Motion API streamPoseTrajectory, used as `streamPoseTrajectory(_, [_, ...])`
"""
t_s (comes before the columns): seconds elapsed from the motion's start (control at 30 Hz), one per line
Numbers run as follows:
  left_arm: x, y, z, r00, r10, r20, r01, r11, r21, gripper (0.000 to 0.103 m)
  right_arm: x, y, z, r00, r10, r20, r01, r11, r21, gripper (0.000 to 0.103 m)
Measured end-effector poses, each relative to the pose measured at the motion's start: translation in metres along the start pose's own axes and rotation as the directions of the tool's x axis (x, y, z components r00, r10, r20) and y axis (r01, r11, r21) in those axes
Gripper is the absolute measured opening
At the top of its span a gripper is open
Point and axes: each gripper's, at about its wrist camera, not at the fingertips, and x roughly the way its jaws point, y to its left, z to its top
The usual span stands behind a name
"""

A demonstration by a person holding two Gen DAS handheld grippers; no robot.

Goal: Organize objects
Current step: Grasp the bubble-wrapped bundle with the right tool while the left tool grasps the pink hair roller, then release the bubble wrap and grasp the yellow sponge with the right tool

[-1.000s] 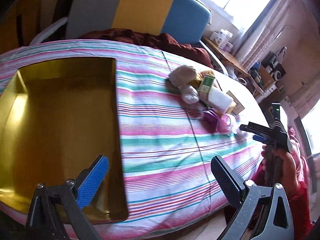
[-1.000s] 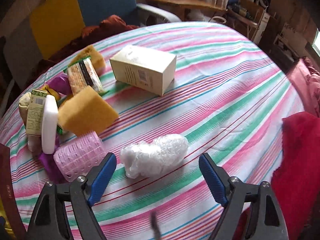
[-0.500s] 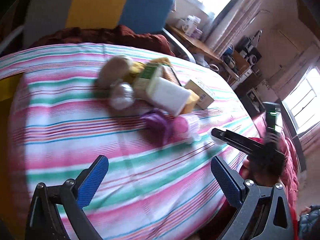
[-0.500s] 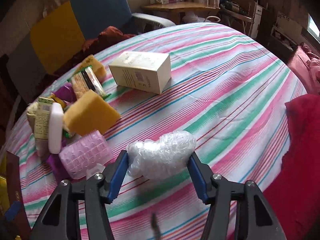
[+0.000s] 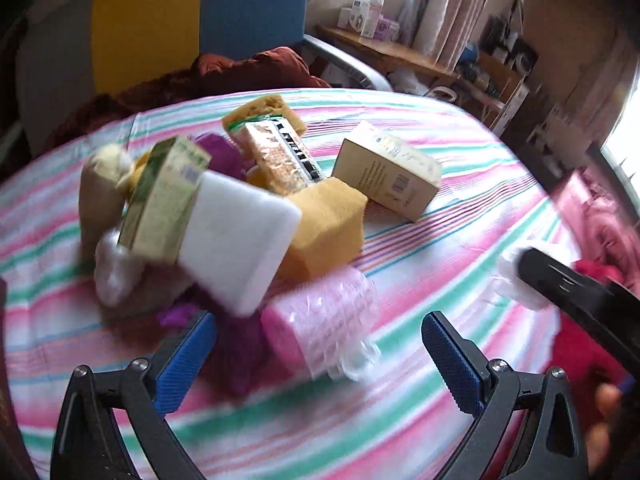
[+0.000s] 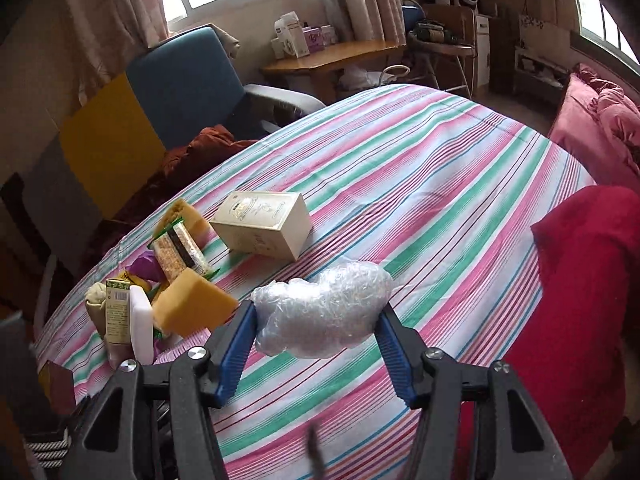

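Observation:
My right gripper (image 6: 316, 328) is shut on a clear bubble-wrap bundle (image 6: 324, 314) and holds it lifted above the striped tablecloth (image 6: 440, 200). My left gripper (image 5: 320, 354) is open and empty, just in front of a pink roll in bubble wrap (image 5: 320, 320). Behind that roll lies a pile: a white block (image 5: 236, 240), a green carton (image 5: 164, 196), a yellow sponge (image 5: 324, 224), a snack pack (image 5: 280, 156) and a cream box (image 5: 388, 176). The right gripper's body (image 5: 568, 292) shows at the right of the left wrist view.
A blue and yellow chair (image 6: 160, 108) with a dark red cloth (image 6: 200, 148) stands behind the table. A red garment (image 6: 588, 300) lies at the right edge. A wooden desk (image 6: 332, 60) with boxes stands by the window.
My right gripper closed on the bubble-wrap bundle and lifted it off the cloth. My left gripper swung right from the gold tray to the pile of objects and came close to the pink roll.

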Motion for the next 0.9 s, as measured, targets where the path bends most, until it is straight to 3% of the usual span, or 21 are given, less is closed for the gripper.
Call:
streamPoseTrajectory(0.13, [0.017, -0.004, 0.007, 0.994, 0.111, 0.005, -0.111, 0.993, 0.045, 0.101, -0.011, -0.001, -0.002, 1.000, 0.020, 0.023, -0.020, 1.000, 0.006, 0.061])
streamPoseTrajectory(0.2, [0.024, -0.004, 0.008, 0.991, 0.137, 0.005, -0.137, 0.989, 0.061, 0.099, -0.010, -0.004, -0.002, 0.999, 0.034, 0.015, -0.034, 0.999, 0.026, 0.061])
streamPoseTrajectory(0.27, [0.023, -0.005, 0.006, 0.990, 0.137, 0.031, -0.139, 0.987, 0.084, 0.090, -0.011, -0.006, -0.002, 0.999, 0.040, 0.019, -0.040, 0.999, 0.035, 0.061])
streamPoseTrajectory(0.33, [0.018, -0.004, 0.003, 0.993, 0.103, 0.054, -0.109, 0.988, 0.109, 0.066, -0.012, -0.005, -0.003, 0.999, 0.044, 0.022, -0.044, 0.999, 0.029, 0.061])
streamPoseTrajectory(0.37, [0.016, -0.005, 0.002, 0.994, 0.091, 0.054, -0.098, 0.987, 0.129, 0.060, -0.013, -0.005, -0.004, 0.999, 0.047, 0.022, -0.048, 0.999, 0.024, 0.061])
streamPoseTrajectory(0.67, [-0.021, 0.027, -0.039, 0.994, -0.050, 0.096, 0.039, 0.992, 0.117, 0.058, -0.013, -0.002, -0.005, 0.999, 0.043, 0.024, -0.044, 0.999, 0.009, 0.060])
streamPoseTrajectory(0.7, [-0.027, 0.032, -0.044, 0.992, -0.075, 0.101, 0.064, 0.993, 0.104, 0.044, -0.014, 0.000, -0.005, 0.999, 0.041, 0.024, -0.041, 0.999, 0.003, 0.060])
streamPoseTrajectory(0.8, [-0.042, 0.053, -0.056, 0.979, -0.178, 0.094, 0.176, 0.984, 0.031, 0.043, -0.015, 0.004, -0.007, 0.999, 0.045, 0.026, -0.044, 0.999, -0.019, 0.060])
streamPoseTrajectory(0.9, [-0.052, 0.064, -0.070, 0.977, -0.193, 0.090, 0.193, 0.981, 0.011, 0.043, -0.015, 0.008, -0.013, 0.998, 0.066, 0.017, -0.066, 0.997, -0.033, 0.060])
